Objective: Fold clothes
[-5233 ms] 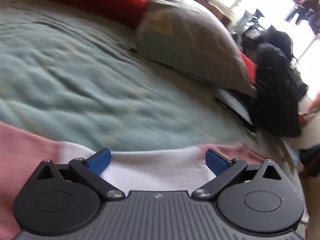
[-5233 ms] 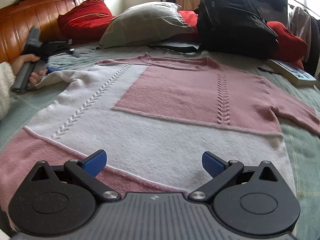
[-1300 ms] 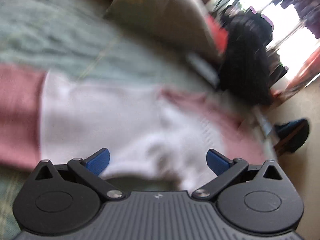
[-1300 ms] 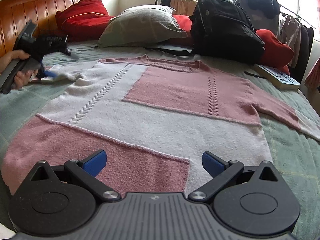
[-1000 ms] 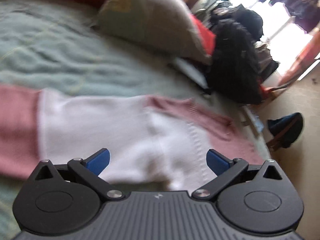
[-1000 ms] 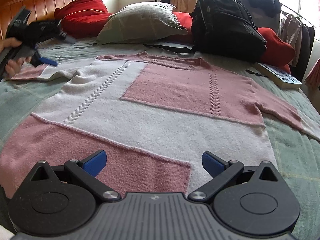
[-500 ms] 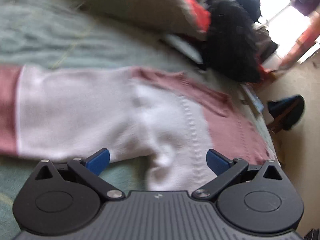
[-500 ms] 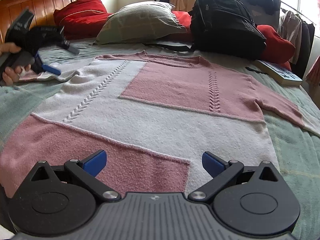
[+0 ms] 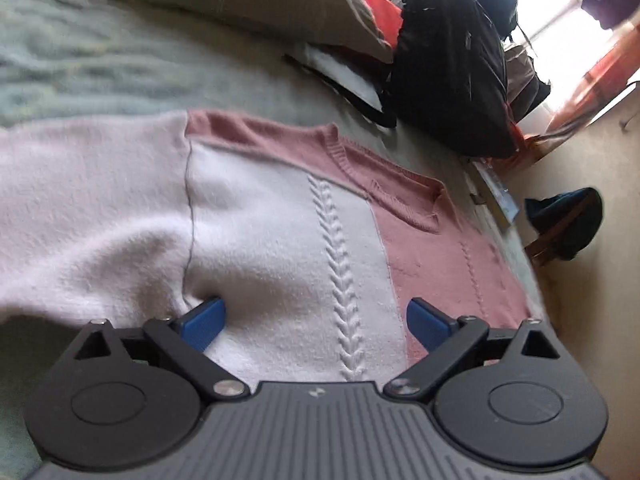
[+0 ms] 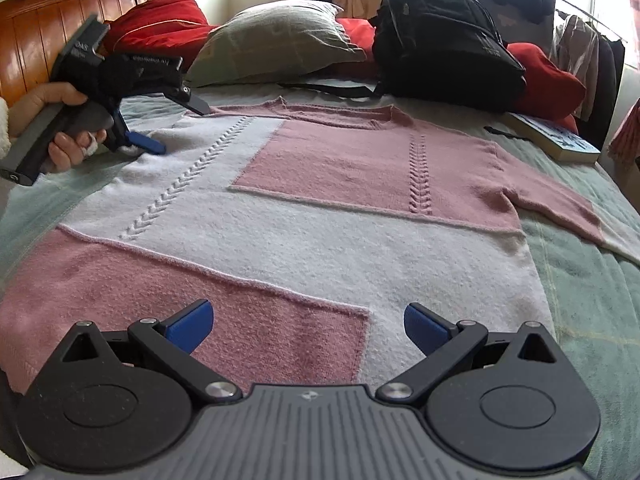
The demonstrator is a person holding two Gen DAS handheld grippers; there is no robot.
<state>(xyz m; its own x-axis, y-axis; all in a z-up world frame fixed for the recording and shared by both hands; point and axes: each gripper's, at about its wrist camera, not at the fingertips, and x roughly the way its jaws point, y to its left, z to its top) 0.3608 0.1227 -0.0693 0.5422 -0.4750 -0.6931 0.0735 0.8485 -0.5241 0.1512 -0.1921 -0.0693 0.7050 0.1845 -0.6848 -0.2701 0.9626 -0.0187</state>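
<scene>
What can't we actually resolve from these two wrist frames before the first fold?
- Sweater hem: right wrist view, hidden behind the right gripper body.
- Its far sleeve end: right wrist view, cut off by the picture's edge.
- Near sleeve cuff: left wrist view, cut off at the edge and blurred; right wrist view, behind the left gripper.
- Book cover text: too small.
- Left gripper's lower finger contact with the knit: unclear.

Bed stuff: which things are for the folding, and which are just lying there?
For the folding:
pink and white sweater
left claw
right claw

Just lying there:
black backpack
grey pillow
book
red cushion
</scene>
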